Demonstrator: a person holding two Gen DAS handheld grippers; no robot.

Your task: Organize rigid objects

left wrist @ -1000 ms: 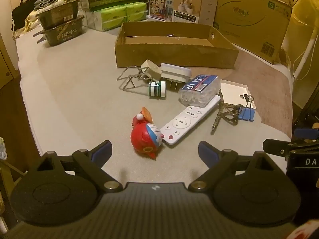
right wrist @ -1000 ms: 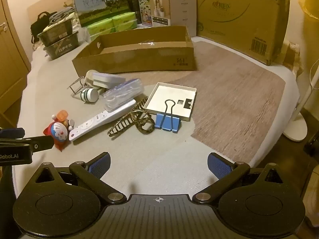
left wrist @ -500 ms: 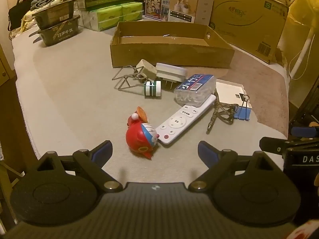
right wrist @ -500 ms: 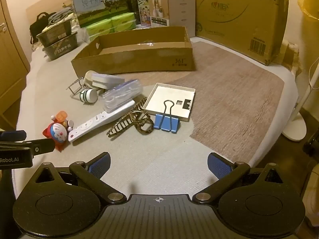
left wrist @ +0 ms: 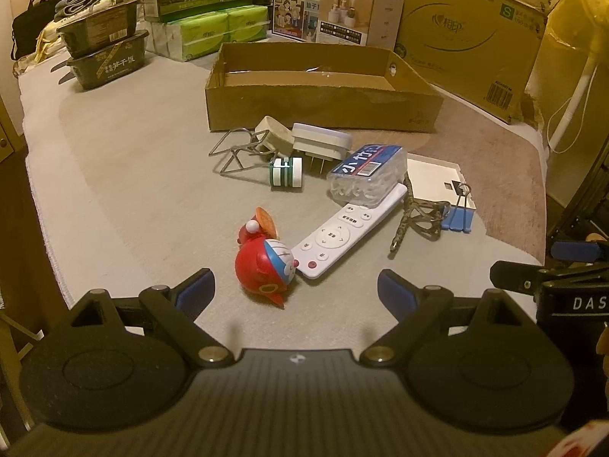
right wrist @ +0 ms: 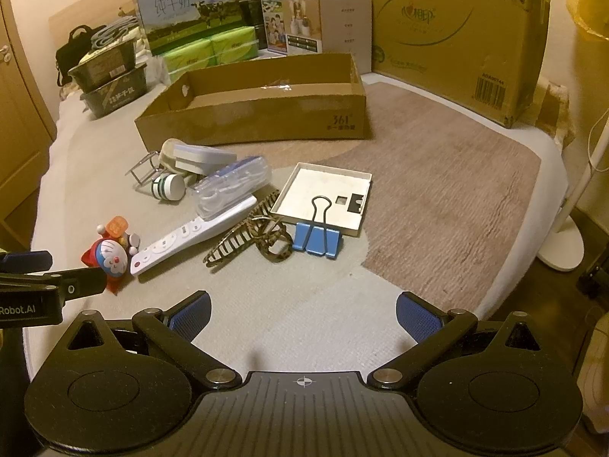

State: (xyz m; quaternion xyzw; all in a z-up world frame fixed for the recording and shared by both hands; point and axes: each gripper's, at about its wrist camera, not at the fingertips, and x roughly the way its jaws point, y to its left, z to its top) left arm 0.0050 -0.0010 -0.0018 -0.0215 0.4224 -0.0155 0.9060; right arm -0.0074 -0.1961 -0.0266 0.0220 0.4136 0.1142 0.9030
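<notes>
1. Left gripper (left wrist: 295, 289): jaws spread wide, nothing held; lower centre of left wrist view, w/ red cartoon toy (left wrist: 264, 262) just ahead between the fingertips, not touching.
2. Right gripper (right wrist: 302, 314): jaws wide apart, nothing held; over bare mat at frame bottom, blue binder clip (right wrist: 318, 238) and leopard hair claw (right wrist: 251, 240) ahead, well apart from it.
3. White remote (left wrist: 348, 230): centre of left view, red-button end touching toy's face; far end under clear plastic case (left wrist: 365, 179).
4. Green-striped roll (left wrist: 285, 173), wire stand (left wrist: 236, 152), two white plugs (left wrist: 321, 141): clustered just in front of cardboard tray (left wrist: 323, 104), upper centre.
5. White shallow lid (right wrist: 323, 196): centre of right view, binder clip's handle resting on its near edge.
6. Large cartons & milk boxes (right wrist: 449, 26): along top of frame behind tray.
</notes>
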